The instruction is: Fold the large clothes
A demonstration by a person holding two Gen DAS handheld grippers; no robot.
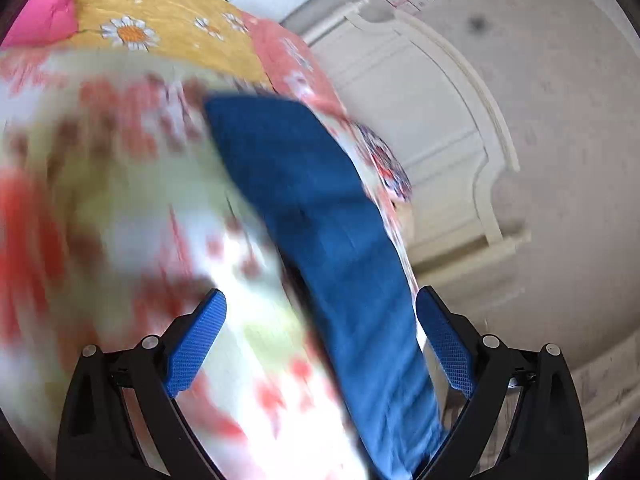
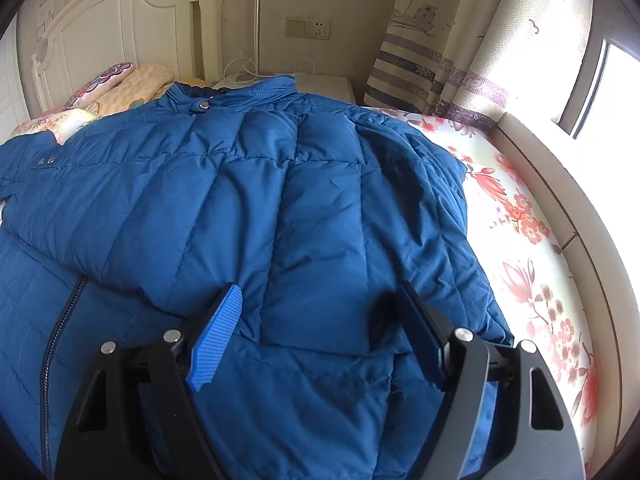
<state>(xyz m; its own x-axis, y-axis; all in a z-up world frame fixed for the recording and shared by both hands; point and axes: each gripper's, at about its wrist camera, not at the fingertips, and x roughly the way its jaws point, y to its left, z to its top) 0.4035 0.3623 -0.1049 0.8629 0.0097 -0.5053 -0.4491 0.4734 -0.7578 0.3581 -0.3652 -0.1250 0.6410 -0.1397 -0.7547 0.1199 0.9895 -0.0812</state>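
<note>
A blue quilted jacket (image 2: 260,184) lies spread over the floral bed sheet (image 2: 520,216), collar at the far end and zipper at the near left. My right gripper (image 2: 318,292) hovers over the jacket's near part, jaws wide apart, with the fabric below them and nothing pinched. The left wrist view is tilted and motion-blurred. In it a long blue strip of the jacket (image 1: 320,220) runs down between the spread fingers of my left gripper (image 1: 320,308), nearer the right pad (image 1: 444,340). Neither pad presses on it.
A white headboard (image 2: 120,32) and pillows (image 2: 120,80) stand at the far left. A nightstand (image 2: 320,82), wall socket (image 2: 318,28), curtain (image 2: 460,48) and window ledge (image 2: 560,200) lie right. A yellow daisy blanket (image 1: 160,20) and pink cloth (image 1: 48,12) lie on the bed.
</note>
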